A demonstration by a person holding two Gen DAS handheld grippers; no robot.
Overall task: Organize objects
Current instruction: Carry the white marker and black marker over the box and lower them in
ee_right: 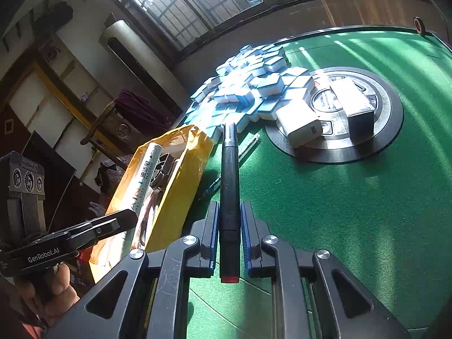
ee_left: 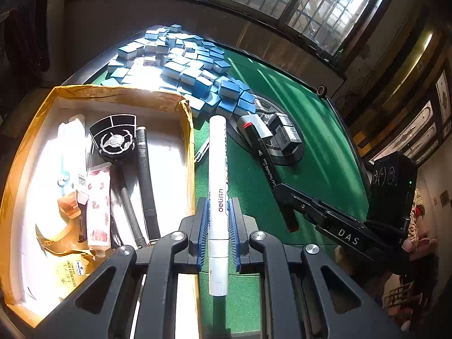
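1. On the green felt table [ee_left: 296, 130], we see two handheld grippers, each clamped on a pen.
2. At the bottom centre of the left wrist view, we see the left gripper [ee_left: 218, 217] nearly closed, its blue pads [ee_left: 204, 220] pressing both sides of a white marker [ee_left: 218, 169]. The marker runs straight up the frame, its tip towards the tile pile.
3. At the left of that view, we see an open yellow cardboard box [ee_left: 188, 130] just beside the marker. Inside lie a black fan-shaped item [ee_left: 114, 137], a black tube [ee_left: 145, 180], a pink patterned tube [ee_left: 98, 206] and snack packets [ee_left: 69, 271].
4. At the top centre, we see a heap of blue and white mahjong tiles [ee_left: 175, 65], touching the box's far corner.
5. At the bottom centre of the right wrist view, we see the right gripper [ee_right: 229, 223] nearly closed on a black pen [ee_right: 229, 175] with a red end cap, held above the felt.
6. At the right of that view, we see a round centre plate [ee_right: 389, 130] bearing a white box [ee_right: 302, 130] and a grey box [ee_right: 358, 110].
7. At the lower left, we see a person's hand [ee_right: 53, 291] holding the left gripper's handle.
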